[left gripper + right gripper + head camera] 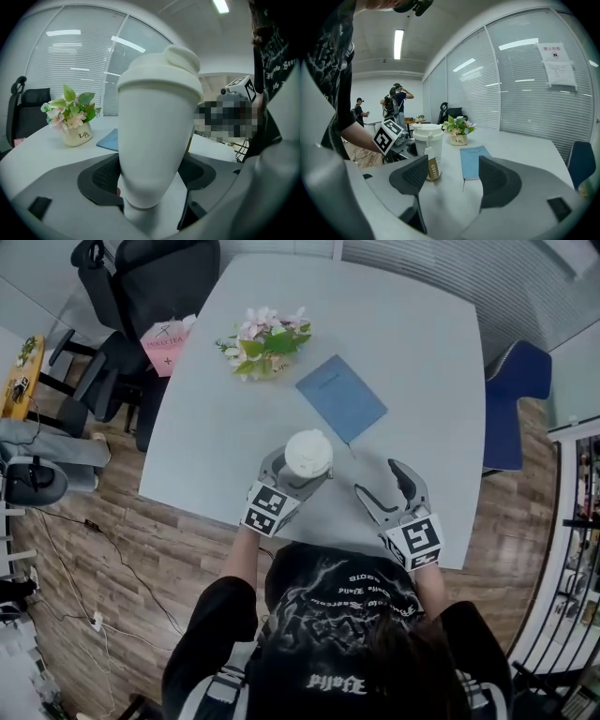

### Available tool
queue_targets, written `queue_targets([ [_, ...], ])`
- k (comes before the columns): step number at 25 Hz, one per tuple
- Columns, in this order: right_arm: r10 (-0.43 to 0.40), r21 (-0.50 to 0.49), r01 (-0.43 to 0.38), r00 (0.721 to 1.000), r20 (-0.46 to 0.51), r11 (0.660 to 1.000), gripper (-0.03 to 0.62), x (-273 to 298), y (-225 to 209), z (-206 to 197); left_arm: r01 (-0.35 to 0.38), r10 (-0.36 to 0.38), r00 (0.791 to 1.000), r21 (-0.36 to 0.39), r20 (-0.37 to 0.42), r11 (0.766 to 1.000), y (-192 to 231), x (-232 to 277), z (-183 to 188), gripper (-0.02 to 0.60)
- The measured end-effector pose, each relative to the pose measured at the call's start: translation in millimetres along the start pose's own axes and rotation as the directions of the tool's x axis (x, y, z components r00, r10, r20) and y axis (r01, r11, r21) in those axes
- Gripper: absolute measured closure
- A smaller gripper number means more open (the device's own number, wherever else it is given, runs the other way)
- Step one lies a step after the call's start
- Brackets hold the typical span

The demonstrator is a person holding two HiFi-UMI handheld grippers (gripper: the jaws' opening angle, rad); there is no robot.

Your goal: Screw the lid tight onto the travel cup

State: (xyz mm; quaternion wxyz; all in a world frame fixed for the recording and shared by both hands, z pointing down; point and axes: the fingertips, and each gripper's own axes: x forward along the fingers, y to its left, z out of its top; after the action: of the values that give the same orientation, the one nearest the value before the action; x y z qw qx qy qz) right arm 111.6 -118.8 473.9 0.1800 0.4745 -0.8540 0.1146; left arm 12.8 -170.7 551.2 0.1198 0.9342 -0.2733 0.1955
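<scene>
Travel cup (307, 465) stands upright near the table's (412, 352) front edge, its long axis vertical. Its white lid (307, 452) is already seated on top. Whether the thread has bitten fully I cannot tell from any view.

The left gripper (292, 474) is much the nearer. The cup lies dead ahead of it at 12 o'clock, right between its jaws. In the left gripper view the tapered body fills the gap and both dark pads flank the narrow lower part. The jaws stand wide apart, and the pads seem to sit just beside the wall rather than pressing on it, so I judge this a loose straddle and not a clamp.

The right gripper (378, 480) has its jaws apart too, with only bare tabletop between them. From it the cup lies at about 10 o'clock, near but clearly separate. In the right gripper view the cup shows beyond the left jaw, with a paper tag (433, 169) hanging down its side.

A blue notebook (341, 397) lies at 1 o'clock from the cup, and a small pot of flowers (267, 343) at 11 o'clock. Both are well clear of it.

Tightening means turning the lid about that vertical axis while the body is held fast. The left jaws would probably have to close on the body first. The right gripper would then need to come across toward 10 o'clock and up to lid height.
</scene>
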Motion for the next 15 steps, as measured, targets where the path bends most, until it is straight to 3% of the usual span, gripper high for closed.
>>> queue_targets([
  [5,0.064,-0.008,-0.064,0.998,0.008,0.998,0.263,8,8,6,0.003,-0.003,1.0,0.004,-0.006,1.0,2,0,-2,0.19],
  [10,0.218,-0.091,-0.218,0.976,-0.008,0.972,0.246,21,18,29,-0.003,0.003,1.0,-0.002,-0.007,1.0,3,-2,-5,0.192],
  [13,0.324,-0.208,-0.325,0.945,-0.036,0.923,0.226,32,25,56,-0.01,0.01,1.0,-0.002,-0.004,1.0,5,-2,-5,0.19],
  [15,0.396,-0.31,-0.407,0.913,-0.099,0.859,0.212,39,33,70,-0.012,0.012,1.0,-0.005,0.002,1.0,4,-1,-5,0.192],
])
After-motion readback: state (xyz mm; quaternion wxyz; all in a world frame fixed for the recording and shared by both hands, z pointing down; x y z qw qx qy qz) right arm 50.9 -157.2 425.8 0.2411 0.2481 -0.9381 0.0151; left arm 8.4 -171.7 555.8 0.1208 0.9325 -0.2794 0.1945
